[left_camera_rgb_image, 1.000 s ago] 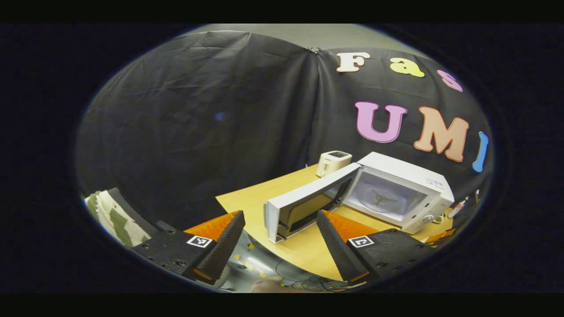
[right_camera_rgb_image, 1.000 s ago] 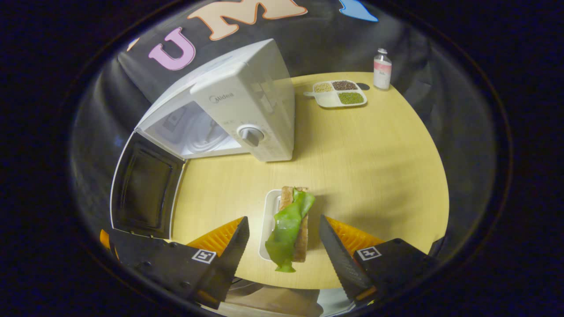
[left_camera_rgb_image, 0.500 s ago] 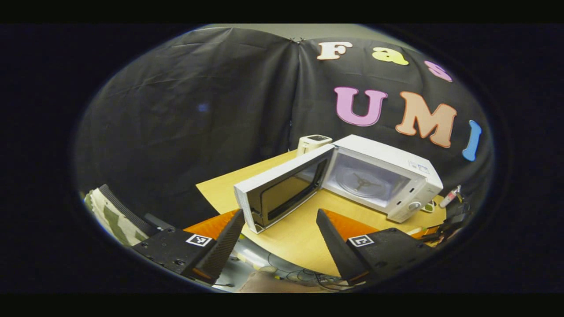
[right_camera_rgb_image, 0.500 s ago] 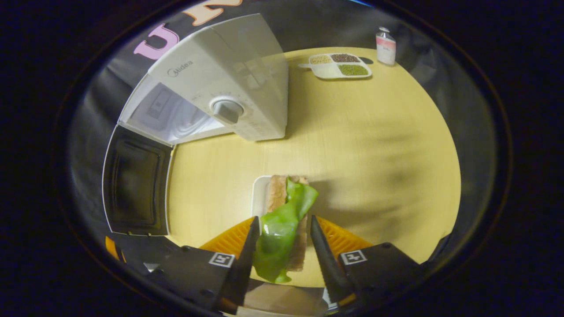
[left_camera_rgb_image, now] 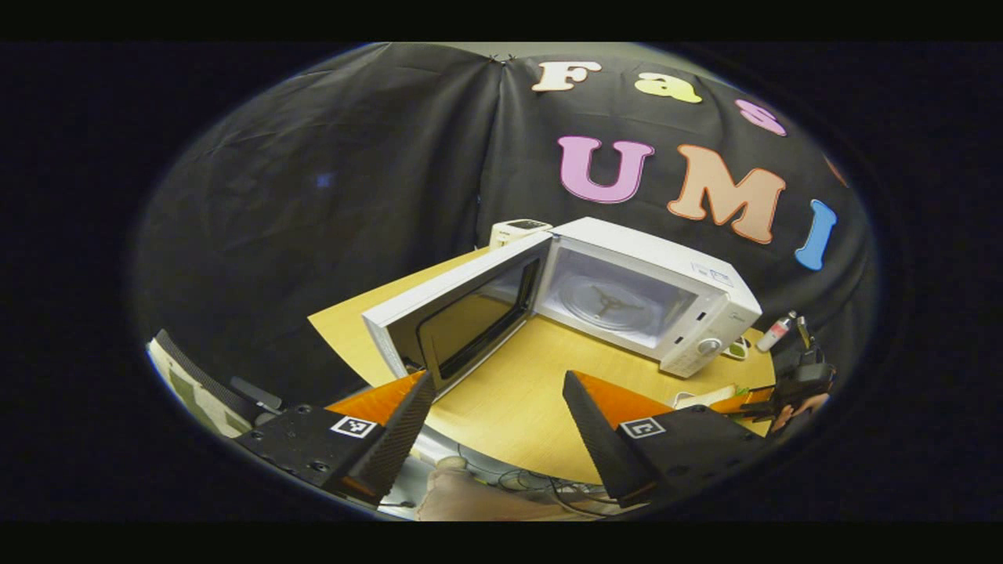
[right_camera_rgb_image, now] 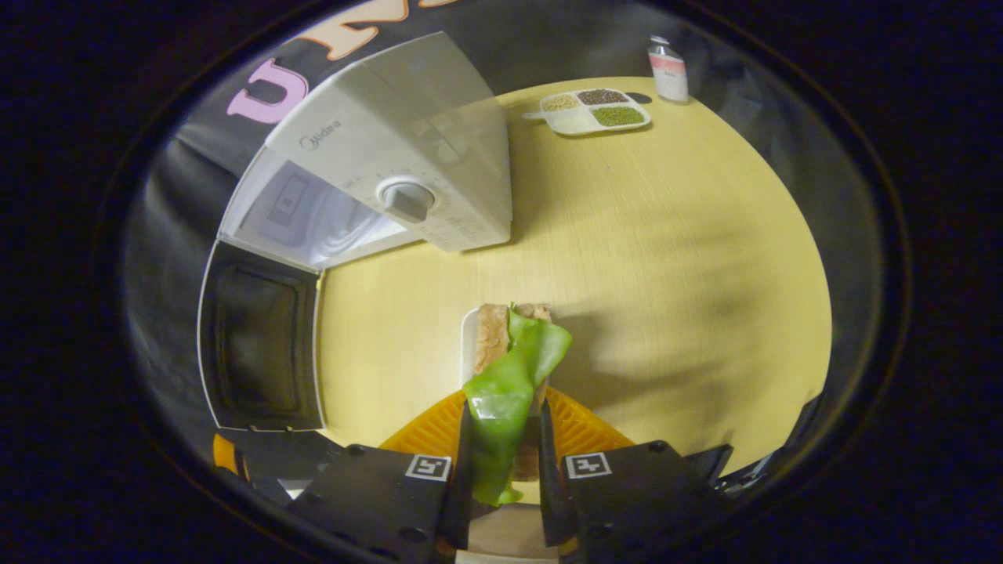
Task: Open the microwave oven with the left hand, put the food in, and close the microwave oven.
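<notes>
1. While its fingers press on both sides of the sandwich (right_camera_rgb_image: 508, 392), the right gripper (right_camera_rgb_image: 501, 470) hangs over the table (right_camera_rgb_image: 674, 258); the food lies between the fingers, its near end hidden behind them.
2. A lettuce leaf (right_camera_rgb_image: 513, 376) drapes over the bread and hides much of it; the tray (right_camera_rgb_image: 468, 345) under it shows as a pale strip on the left.
3. Ahead and to the left of that gripper stands the microwave (right_camera_rgb_image: 392, 172), its door (right_camera_rgb_image: 258, 337) swung wide; the cavity is partly cut off by the casing.
4. Far ahead sit a divided dish (right_camera_rgb_image: 588, 113) and a bottle (right_camera_rgb_image: 668, 70), small and hard to read.
5. The left gripper (left_camera_rgb_image: 497, 427) is spread wide and holds nothing; the door (left_camera_rgb_image: 462, 313) lies just ahead, the turntable (left_camera_rgb_image: 607, 301) beyond it.
</notes>
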